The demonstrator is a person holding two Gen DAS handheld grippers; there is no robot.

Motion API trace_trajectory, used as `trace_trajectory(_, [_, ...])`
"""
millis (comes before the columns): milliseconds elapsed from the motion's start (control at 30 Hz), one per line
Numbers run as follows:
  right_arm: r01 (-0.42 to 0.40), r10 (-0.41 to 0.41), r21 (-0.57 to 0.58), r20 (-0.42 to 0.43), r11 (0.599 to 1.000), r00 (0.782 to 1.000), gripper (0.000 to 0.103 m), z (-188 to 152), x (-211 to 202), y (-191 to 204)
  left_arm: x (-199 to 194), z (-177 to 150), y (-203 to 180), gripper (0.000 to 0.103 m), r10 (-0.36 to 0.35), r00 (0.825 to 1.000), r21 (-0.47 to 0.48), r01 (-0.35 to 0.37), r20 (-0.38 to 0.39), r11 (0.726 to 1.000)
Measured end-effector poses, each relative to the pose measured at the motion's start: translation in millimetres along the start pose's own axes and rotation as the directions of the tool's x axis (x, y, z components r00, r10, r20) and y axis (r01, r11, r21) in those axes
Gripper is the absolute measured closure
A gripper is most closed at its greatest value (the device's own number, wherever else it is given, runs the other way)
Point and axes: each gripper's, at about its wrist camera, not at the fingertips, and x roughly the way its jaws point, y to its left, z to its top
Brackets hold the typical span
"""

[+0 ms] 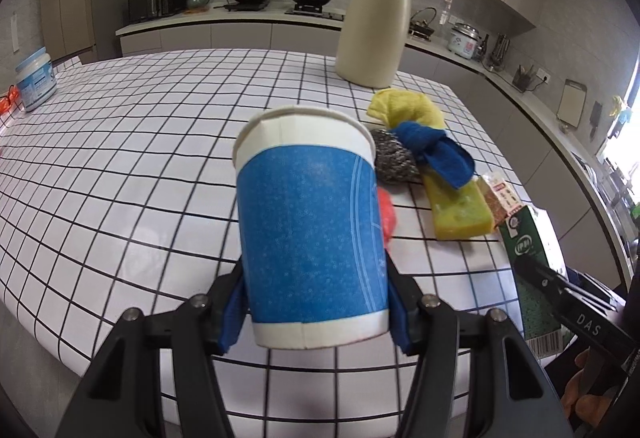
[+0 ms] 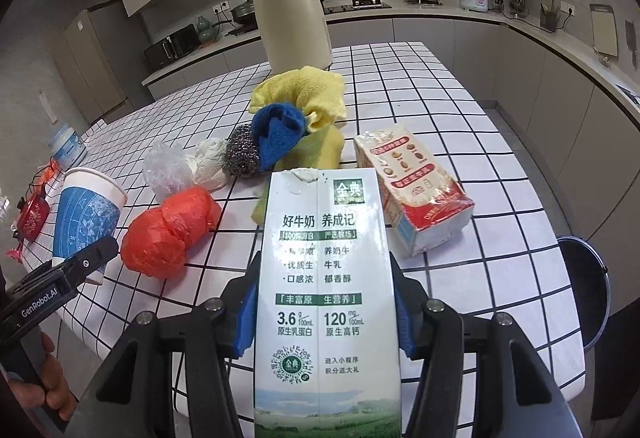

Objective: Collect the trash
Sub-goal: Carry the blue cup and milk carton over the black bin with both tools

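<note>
My left gripper is shut on a blue-and-white paper cup, held upright above the checked table; the cup also shows in the right wrist view. My right gripper is shut on a white-and-green milk carton, seen too in the left wrist view. On the table lie a red plastic bag, a clear plastic bag, a crumpled white tissue and a red-and-white small carton.
A beige thermos jug stands at the far side. Yellow cloth, blue cloth, steel scourer and yellow sponge lie mid-table. A blue-white jar sits far left. A black stool stands on the right.
</note>
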Motion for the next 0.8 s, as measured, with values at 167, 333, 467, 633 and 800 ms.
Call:
trace_trajectory(167, [-0.002, 0.002, 0.005, 0.010, 1.000, 1.000, 0.046, 1, -8, -16, -2, -1, -20, 0.044, -0.010, 1.000, 0.017, 0.010, 0.004, 1.000])
trace_trajectory(333, [-0.007, 0.007, 0.012, 0.011, 1.000, 1.000, 0.046, -1, -15, -33, -2, -3, -45, 0.044, -0.022, 1.000, 0.036, 0.022, -0.002, 0.999])
trace_trajectory(467, [-0.009, 0.008, 0.023, 0.017, 1.000, 1.000, 0.046, -2, -23, -49, -3, -6, -69, 0.044, -0.038, 0.999, 0.061, 0.039, -0.010, 0.997])
trace_trajectory(633, [0.007, -0.008, 0.051, 0.026, 0.999, 1.000, 0.046, -3, -37, -77, -1, -8, -100, 0.044, -0.067, 0.998, 0.089, 0.069, -0.021, 0.994])
trace_trajectory(800, [0.030, -0.033, 0.089, 0.034, 0.996, 0.999, 0.046, -4, -52, -112, 3, -11, -139, 0.044, -0.104, 0.994, 0.124, 0.108, -0.035, 0.986])
